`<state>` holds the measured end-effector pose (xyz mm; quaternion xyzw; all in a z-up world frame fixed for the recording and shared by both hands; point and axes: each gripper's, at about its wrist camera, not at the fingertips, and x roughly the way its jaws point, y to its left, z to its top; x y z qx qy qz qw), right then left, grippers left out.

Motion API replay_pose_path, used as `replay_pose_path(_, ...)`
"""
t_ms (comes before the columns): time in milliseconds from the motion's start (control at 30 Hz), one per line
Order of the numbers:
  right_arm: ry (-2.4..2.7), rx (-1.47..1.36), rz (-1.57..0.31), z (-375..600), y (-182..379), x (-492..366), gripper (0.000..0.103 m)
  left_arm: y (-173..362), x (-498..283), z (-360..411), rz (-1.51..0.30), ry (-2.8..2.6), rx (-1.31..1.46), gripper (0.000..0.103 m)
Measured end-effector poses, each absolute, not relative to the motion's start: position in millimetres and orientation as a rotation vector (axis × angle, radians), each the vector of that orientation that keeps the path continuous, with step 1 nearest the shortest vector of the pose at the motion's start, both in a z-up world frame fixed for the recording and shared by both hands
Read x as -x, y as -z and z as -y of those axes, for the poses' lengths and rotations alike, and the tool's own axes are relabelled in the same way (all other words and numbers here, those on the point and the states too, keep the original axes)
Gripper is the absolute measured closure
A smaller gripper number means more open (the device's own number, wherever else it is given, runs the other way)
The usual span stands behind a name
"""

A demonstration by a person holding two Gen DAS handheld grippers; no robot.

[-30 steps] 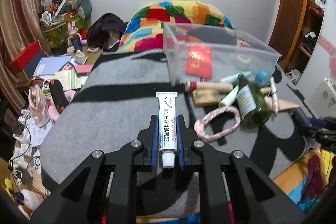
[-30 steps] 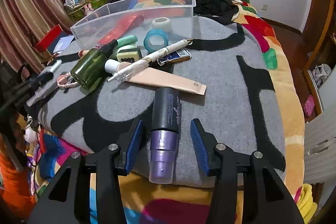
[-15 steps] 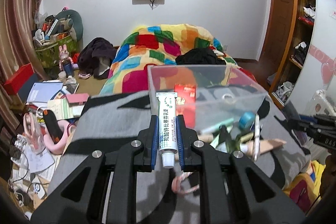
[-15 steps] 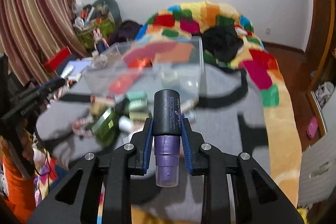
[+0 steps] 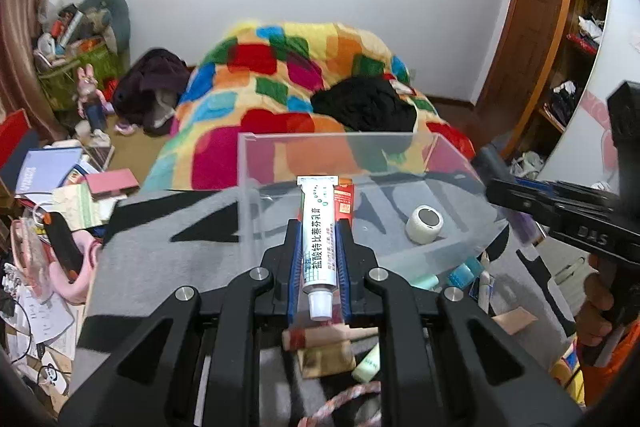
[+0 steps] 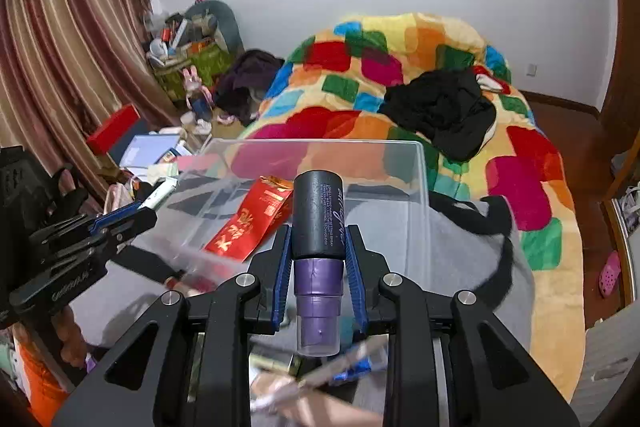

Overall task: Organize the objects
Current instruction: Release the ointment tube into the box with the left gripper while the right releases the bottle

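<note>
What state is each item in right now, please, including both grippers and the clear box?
left gripper: shut on the white tube.
white tube: held off the bed, cap on, cap toward the camera.
right gripper: shut on the purple bottle.
purple bottle: held off the bed, black part forward.
clear box: open-topped, on the grey blanket.
red envelope: lying flat inside the box.
tape roll: inside the box.

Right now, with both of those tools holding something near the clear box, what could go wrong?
Both tools converge on the same clear box: the right tool and the left tool might collide above it.

The white tube is pinched only along its lower half, so it could slip or tilt before it clears the box's wall.

The purple-and-black bottle, if dropped from height, may hit the red packet or bounce out.
</note>
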<state>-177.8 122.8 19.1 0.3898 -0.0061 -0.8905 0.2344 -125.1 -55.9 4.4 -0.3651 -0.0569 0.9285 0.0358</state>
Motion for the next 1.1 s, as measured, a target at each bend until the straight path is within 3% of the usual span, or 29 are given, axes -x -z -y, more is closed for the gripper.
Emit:
replay_pose_path(467, 2.266, -1.280, -0.106, -74, 29, 232, 0.079, 19, 170, 46, 0.169, -2.728, 1.294, 0.088)
replay_pose_path(767, 2.257, -1.225, -0.091, -83, 12, 212, 0.076, -7, 142, 46, 0.130, -2.761, 1.182, 0.086)
replay_pose_path(933, 2.324, -1.142, -0.088, -101, -8, 191, 0.067, -16, 123, 46, 0.114, -2.785, 1.143, 0.071)
replay_pose_path(1100, 2.386, -1.104, -0.085, -119, -13, 167, 0.064, -11, 100, 36, 0.076, -2.788, 1.141, 0.064)
